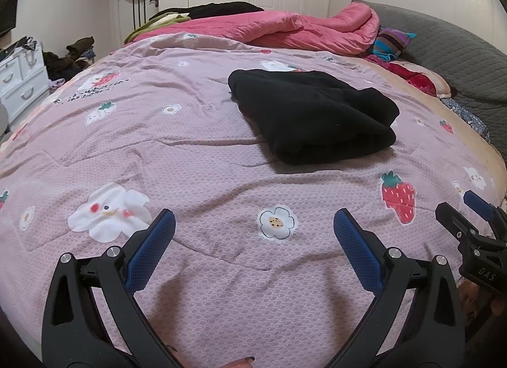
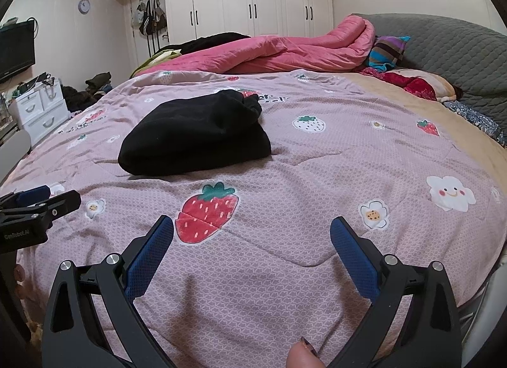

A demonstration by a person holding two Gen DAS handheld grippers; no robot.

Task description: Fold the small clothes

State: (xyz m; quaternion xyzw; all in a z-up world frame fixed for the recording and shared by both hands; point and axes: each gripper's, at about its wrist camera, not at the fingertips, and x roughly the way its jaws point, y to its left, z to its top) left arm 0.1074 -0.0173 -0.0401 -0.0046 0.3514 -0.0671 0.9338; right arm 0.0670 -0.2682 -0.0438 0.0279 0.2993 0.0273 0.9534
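I hold two grippers above the near edge of the bed. My left gripper point(image 1: 254, 219) has its blue pads spread wide with nothing between them; my right gripper point(image 2: 252, 225) is spread just the same, also empty. One black garment point(image 1: 312, 111) lies folded into a thick bundle on the pink printed quilt point(image 1: 190, 152), toward the middle of the bed, well apart from both grippers. One rumpled pink duvet point(image 2: 285, 48) is heaped along the far edge.
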